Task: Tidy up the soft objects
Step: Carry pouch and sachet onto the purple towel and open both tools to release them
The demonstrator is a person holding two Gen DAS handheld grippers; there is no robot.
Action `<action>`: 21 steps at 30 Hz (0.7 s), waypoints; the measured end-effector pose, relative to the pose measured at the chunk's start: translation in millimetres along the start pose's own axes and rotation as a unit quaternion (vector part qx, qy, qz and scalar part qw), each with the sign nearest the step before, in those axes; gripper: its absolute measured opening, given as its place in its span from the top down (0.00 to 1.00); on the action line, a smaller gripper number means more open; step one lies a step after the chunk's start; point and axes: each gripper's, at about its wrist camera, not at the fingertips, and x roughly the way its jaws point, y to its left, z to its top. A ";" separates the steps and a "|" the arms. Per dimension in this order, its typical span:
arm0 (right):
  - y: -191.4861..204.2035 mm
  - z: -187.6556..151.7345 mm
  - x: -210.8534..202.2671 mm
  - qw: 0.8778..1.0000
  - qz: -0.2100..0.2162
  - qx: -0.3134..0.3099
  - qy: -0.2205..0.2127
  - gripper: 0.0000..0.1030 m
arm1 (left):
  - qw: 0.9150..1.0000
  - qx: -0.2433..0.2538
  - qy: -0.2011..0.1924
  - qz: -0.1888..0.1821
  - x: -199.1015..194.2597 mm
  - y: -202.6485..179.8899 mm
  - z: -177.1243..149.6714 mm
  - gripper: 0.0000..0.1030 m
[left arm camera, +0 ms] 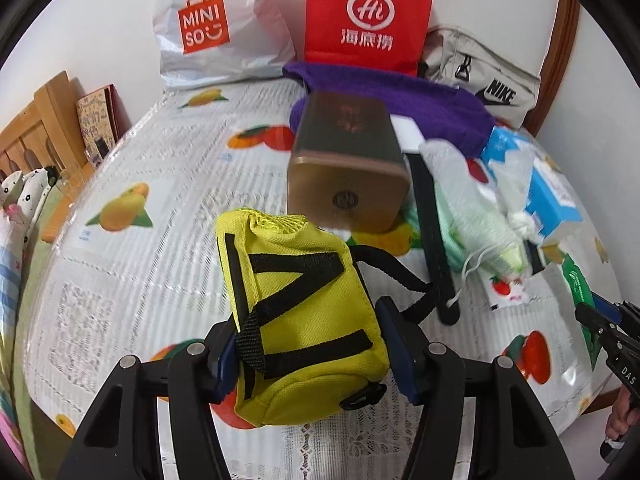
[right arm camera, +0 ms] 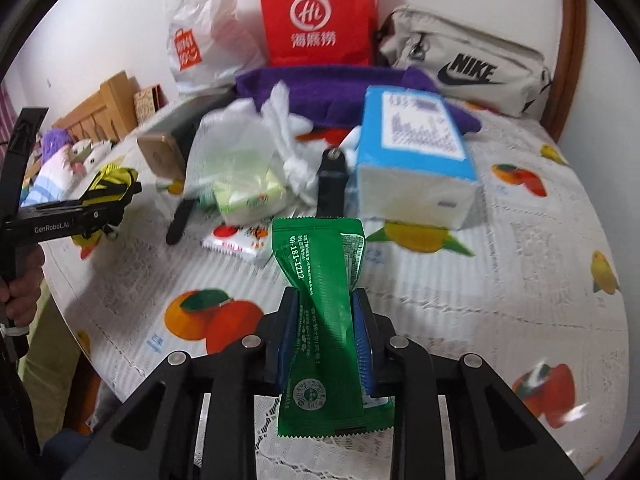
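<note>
Yellow pouch (left arm camera: 304,312) in left jaws, green packet (right arm camera: 324,320) in right.

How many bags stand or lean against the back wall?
3: the white Miniso plastic bag at left, the red Haidilao paper bag in the middle, the beige Nike waist bag at right. Others may hide behind them.

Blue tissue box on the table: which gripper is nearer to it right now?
Right. The right gripper, holding the green packet, faces the blue tissue box just ahead; the left gripper, holding the yellow pouch, sits farther left.
</note>
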 end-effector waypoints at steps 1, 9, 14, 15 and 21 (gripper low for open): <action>-1.6 1.4 -3.6 1.000 0.000 0.001 -0.004 0.74 | 1.000 -0.001 -0.004 -0.001 -4.5 0.0 2.1 0.43; -21.0 31.4 -31.1 0.999 -0.003 0.029 -0.040 0.74 | 1.000 0.005 -0.027 0.011 -28.8 -7.7 27.3 0.43; -31.5 59.5 -35.4 0.997 -0.011 0.042 -0.059 0.74 | 0.999 0.011 -0.043 0.015 -39.1 -13.0 50.0 0.43; -33.5 65.6 -35.6 0.997 -0.011 0.044 -0.063 0.74 | 0.999 0.013 -0.046 0.017 -40.4 -14.3 55.5 0.43; -43.3 101.7 -28.0 0.995 -0.007 0.057 -0.079 0.74 | 0.998 0.011 -0.055 0.025 -37.6 -17.9 83.5 0.43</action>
